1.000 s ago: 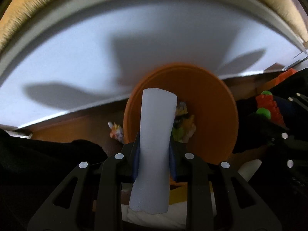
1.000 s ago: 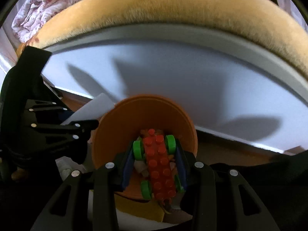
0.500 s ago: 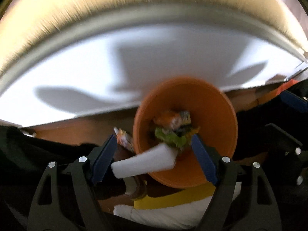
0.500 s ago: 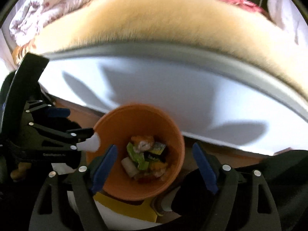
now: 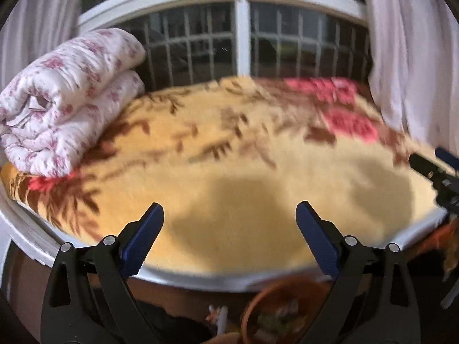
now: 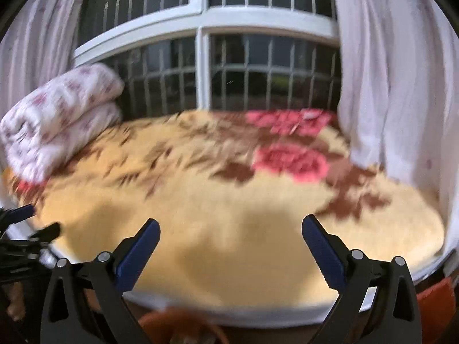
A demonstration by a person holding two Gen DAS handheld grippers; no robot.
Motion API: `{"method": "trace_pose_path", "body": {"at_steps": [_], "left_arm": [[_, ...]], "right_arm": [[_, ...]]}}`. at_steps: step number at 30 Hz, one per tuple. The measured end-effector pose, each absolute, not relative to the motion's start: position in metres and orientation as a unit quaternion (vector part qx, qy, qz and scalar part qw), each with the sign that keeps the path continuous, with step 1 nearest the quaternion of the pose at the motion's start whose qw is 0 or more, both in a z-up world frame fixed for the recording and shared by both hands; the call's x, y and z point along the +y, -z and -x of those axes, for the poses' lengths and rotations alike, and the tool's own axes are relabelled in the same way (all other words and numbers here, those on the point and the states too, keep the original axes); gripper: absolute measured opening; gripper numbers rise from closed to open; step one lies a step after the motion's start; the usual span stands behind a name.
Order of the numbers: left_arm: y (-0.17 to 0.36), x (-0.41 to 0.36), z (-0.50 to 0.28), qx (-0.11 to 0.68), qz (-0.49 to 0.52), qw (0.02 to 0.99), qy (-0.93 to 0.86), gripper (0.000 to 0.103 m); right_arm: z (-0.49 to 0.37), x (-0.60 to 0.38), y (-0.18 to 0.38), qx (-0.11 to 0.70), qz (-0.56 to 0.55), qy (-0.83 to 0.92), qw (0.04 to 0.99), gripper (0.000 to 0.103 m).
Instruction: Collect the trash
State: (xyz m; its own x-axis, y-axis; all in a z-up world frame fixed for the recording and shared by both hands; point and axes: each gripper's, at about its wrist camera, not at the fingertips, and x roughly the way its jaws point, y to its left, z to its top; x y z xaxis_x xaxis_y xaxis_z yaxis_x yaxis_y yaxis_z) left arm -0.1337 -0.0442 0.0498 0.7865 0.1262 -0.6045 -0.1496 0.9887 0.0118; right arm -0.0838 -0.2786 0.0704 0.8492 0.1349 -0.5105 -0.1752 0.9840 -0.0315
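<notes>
My left gripper is open and empty, raised over the yellow flowered blanket. My right gripper is open and empty too, over the same blanket. The orange bin with mixed scraps inside sits low at the bottom edge of the left wrist view, below and between the fingers. Its blurred orange rim shows at the bottom of the right wrist view. A small wrapper lies on the floor left of the bin.
A bed with a white frame fills the middle. A rolled floral quilt lies at its left. A barred window and curtains stand behind. The other gripper shows at each view's side edge.
Both grippers opened and dropped their loads, the white foam piece and the red toy block, into the orange bin. Both have since lifted and tilted up towards the bed and window.
</notes>
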Motion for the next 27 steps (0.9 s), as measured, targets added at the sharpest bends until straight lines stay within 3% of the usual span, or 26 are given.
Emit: {"method": "trace_pose_path", "body": {"at_steps": [10, 27], "left_arm": [[-0.052, -0.041, 0.086, 0.325, 0.011, 0.941, -0.09, 0.091], [-0.055, -0.03, 0.077, 0.325, 0.029, 0.94, -0.103, 0.091]], "right_arm": [[0.042, -0.238, -0.051, 0.245, 0.038, -0.021, 0.969, 0.098], [0.026, -0.255, -0.052, 0.228, -0.034, 0.006, 0.973, 0.098]]}}
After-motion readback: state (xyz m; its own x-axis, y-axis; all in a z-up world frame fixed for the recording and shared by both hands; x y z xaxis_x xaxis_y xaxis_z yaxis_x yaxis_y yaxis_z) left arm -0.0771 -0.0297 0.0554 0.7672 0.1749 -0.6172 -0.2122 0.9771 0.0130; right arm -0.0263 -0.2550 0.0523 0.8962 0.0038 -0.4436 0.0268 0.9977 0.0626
